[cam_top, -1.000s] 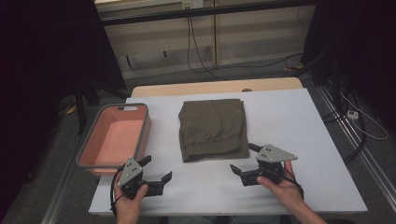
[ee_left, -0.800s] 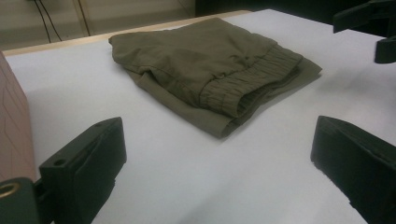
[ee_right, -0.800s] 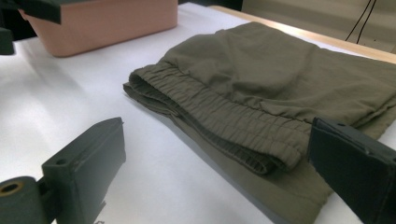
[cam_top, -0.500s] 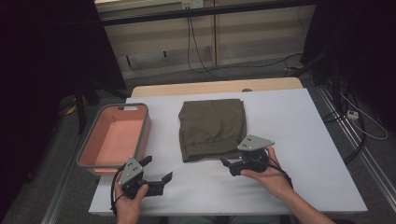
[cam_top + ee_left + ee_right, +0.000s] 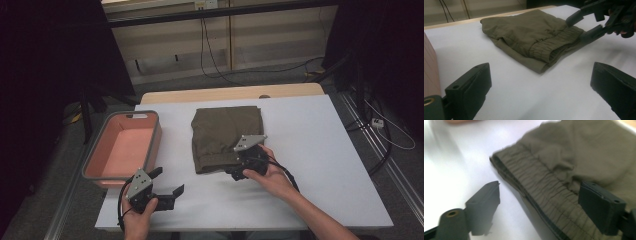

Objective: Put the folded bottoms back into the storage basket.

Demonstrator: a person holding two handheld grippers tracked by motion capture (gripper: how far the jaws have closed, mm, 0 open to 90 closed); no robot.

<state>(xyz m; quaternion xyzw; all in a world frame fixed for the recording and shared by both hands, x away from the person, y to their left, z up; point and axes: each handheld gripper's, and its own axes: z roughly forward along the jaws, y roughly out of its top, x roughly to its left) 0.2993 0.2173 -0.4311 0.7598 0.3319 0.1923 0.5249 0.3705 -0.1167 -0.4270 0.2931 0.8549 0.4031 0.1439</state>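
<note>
Right gripper (image 5: 239, 170) fingers closing, straddling folded olive trousers' (image 5: 225, 131) waistband edge, left gripper (image 5: 167, 189) fingers wide, bare table (image 5: 325, 150) around.

folded garment (image 5: 226, 135): olive woven cloth, matt, gathered ribbed waistband, centre of frame | table (image 5: 325, 150): smooth white top, faint sheen; pale wood strip along far edge | bin (image 5: 122, 150): pink plastic, grey rim, left | right gripper (image 5: 539, 205): matt black plastic jaws | left gripper (image 5: 541, 85): same finish

We see a pink bin (image 5: 121, 150) with a grey rim at the left edge of the white table (image 5: 320, 150), a strip of bare wood (image 5: 230, 93) along the table's far edge, and black cables (image 5: 215, 60) on the floor beyond it.
</note>
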